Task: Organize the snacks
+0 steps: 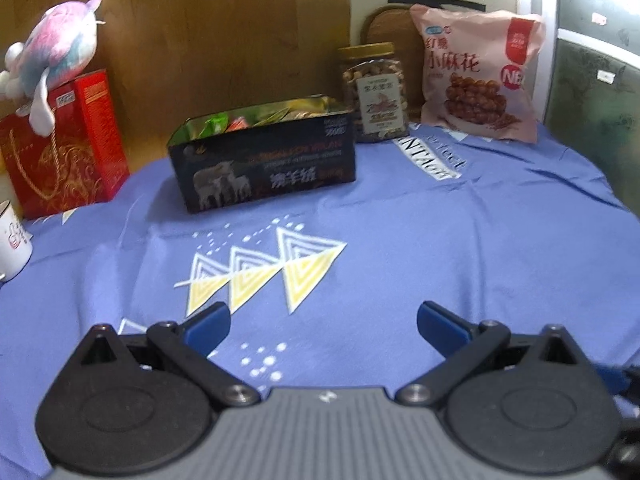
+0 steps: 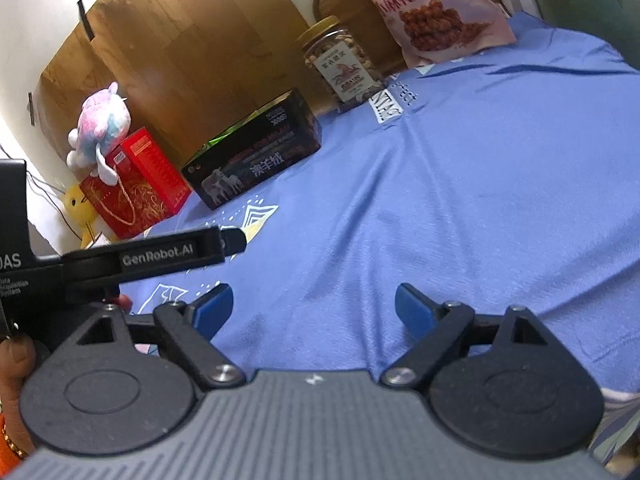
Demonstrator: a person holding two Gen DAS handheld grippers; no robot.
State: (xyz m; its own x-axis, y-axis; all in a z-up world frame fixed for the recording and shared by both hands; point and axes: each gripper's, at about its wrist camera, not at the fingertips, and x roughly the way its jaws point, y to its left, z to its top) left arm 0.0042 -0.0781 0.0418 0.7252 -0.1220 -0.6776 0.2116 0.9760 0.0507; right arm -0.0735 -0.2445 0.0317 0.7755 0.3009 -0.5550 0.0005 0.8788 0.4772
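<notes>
surface: worktop under blue printed cloth (image 1: 400, 220)
room: wooden panel (image 1: 224, 32) behind
snacks: open black cardboard box (image 1: 264, 164), clear nut jar (image 1: 376, 92), pink bag (image 1: 478, 76), all at the far edge
left tongs (image 1: 323, 320): wide open, empty
right tongs (image 2: 314, 307): wide open, empty

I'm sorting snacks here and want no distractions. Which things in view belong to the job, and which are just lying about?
Belong to the job:
black snack box, open, packets inside
jar of nuts
pink snack bag

Just lying about:
red gift bag
plush toy on top of it
white mug
yellow toy
</notes>
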